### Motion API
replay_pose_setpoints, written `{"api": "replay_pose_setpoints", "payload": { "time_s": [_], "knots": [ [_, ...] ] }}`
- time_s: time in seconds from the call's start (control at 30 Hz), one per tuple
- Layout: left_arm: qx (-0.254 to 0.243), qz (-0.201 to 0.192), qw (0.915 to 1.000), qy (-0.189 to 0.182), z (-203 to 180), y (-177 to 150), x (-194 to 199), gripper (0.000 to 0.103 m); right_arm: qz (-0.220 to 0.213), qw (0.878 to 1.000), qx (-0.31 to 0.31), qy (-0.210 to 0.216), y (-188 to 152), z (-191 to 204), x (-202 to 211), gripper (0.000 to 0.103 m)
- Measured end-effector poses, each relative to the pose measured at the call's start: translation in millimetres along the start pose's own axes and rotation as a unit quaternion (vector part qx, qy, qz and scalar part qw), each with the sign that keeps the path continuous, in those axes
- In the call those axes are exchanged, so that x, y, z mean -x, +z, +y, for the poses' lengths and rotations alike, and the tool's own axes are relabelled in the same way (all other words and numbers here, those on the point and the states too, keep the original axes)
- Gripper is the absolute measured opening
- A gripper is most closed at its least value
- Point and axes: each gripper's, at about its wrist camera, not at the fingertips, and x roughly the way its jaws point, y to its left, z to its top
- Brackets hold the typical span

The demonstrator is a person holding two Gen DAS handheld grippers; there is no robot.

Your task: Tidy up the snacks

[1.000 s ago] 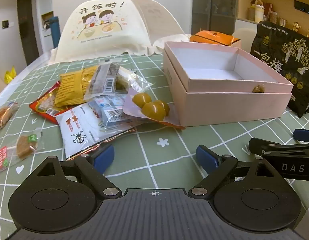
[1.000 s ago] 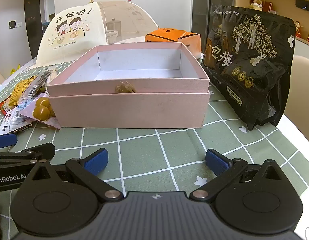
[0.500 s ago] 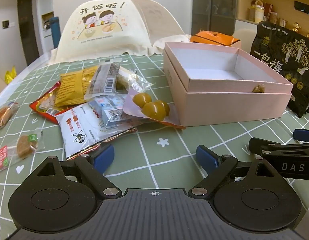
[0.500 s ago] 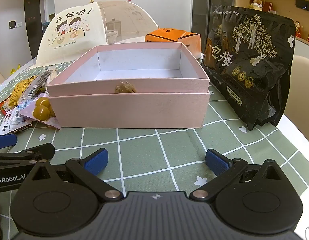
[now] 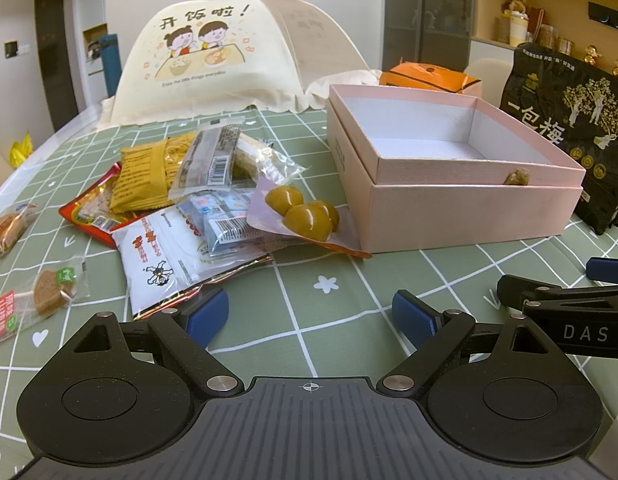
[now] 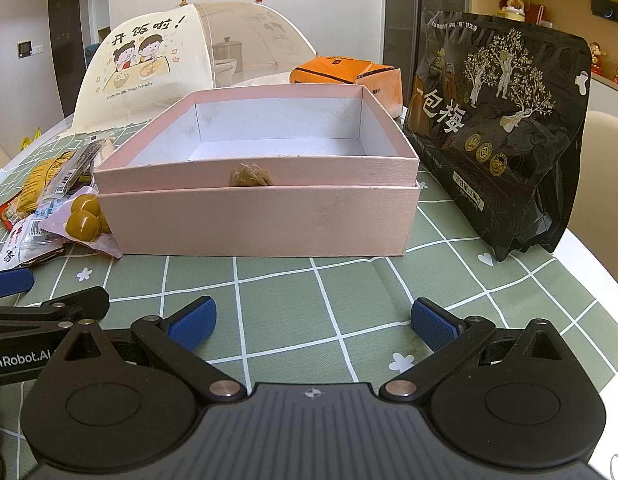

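Here, two hand-held tools rest low over a bench [image 6: 349, 280] covered in a green checked cloth, side by side and both pointing forward; the left tool [image 5: 310, 316] has its blue-padded fingers spread wide apart with nothing between them, and the right tool [image 6: 313, 320] is likewise spread and empty; ahead and to the left of the left tool lies a loose pile of snack packets [image 5: 189, 200], among them a yellow packet [image 5: 143, 176], a white packet [image 5: 157, 256] nearest the left finger, and a clear pouch of round green sweets [image 5: 305, 212] leaning against the box; two small wrapped cakes [image 5: 49, 292] lie apart, further left; straight ahead of the right tool sits an open pink box [image 6: 261, 216], nested in its lid and empty inside, probably the place meant for the snacks; a tall black bag [image 6: 501, 136] stands just right of the box; a cream mesh food cover [image 5: 229, 60] and an orange box [image 6: 349, 76] sit behind; nothing is packed yet, so the spread fingers seem ready for a first pick from the pile.
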Motion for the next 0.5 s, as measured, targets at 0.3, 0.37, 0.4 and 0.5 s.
{"api": "replay_pose_setpoints", "payload": {
  "time_s": [0.3,0.37,0.4,0.5],
  "knots": [
    [0.001,-0.001,1.0,-0.002,0.1,-0.1,1.2,0.093,0.0,1.0,0.0,0.0,0.0,0.0,0.0,0.103],
    [0.002,-0.001,1.0,-0.002,0.7,-0.9,1.3,0.093,0.0,1.0,0.0,0.0,0.0,0.0,0.0,0.103],
    [0.002,-0.001,1.0,-0.002,0.7,-1.0,1.3,0.093,0.0,1.0,0.0,0.0,0.0,-0.1,0.0,0.103],
    [0.001,-0.001,1.0,-0.001,0.8,-0.9,1.3,0.093,0.0,1.0,0.0,0.0,0.0,-0.1,0.0,0.103]
  ]
}}
